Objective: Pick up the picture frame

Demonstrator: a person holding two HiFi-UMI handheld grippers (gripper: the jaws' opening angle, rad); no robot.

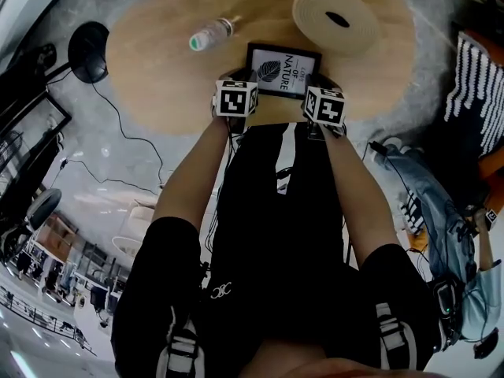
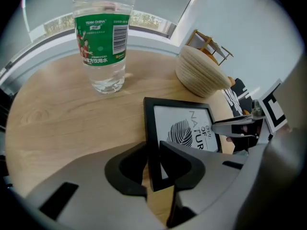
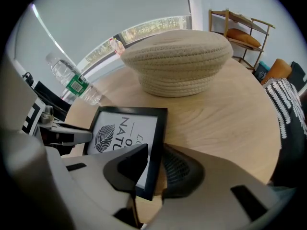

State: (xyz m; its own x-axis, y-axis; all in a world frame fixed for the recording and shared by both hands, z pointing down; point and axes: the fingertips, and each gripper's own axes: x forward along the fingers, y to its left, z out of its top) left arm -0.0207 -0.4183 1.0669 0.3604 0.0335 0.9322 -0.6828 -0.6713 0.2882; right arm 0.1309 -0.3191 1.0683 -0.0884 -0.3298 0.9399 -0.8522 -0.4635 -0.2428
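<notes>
The black picture frame (image 1: 283,71) with a leaf print lies flat on the round wooden table (image 1: 157,61), near its front edge. My left gripper (image 1: 246,93) is at the frame's near left corner. In the left gripper view the frame's (image 2: 184,123) left bar sits between the jaws of the left gripper (image 2: 153,164), and both pads touch it. My right gripper (image 1: 315,97) is at the near right corner. In the right gripper view the frame's (image 3: 124,128) right bar is pinched between the jaws of the right gripper (image 3: 154,169).
A clear water bottle (image 1: 209,35) with a green label stands left of and behind the frame. A round woven straw bowl (image 1: 336,20) lies upside down behind it at the right. A black round base (image 1: 88,50) and cables are on the floor at left, a striped cushion (image 1: 476,85) at right.
</notes>
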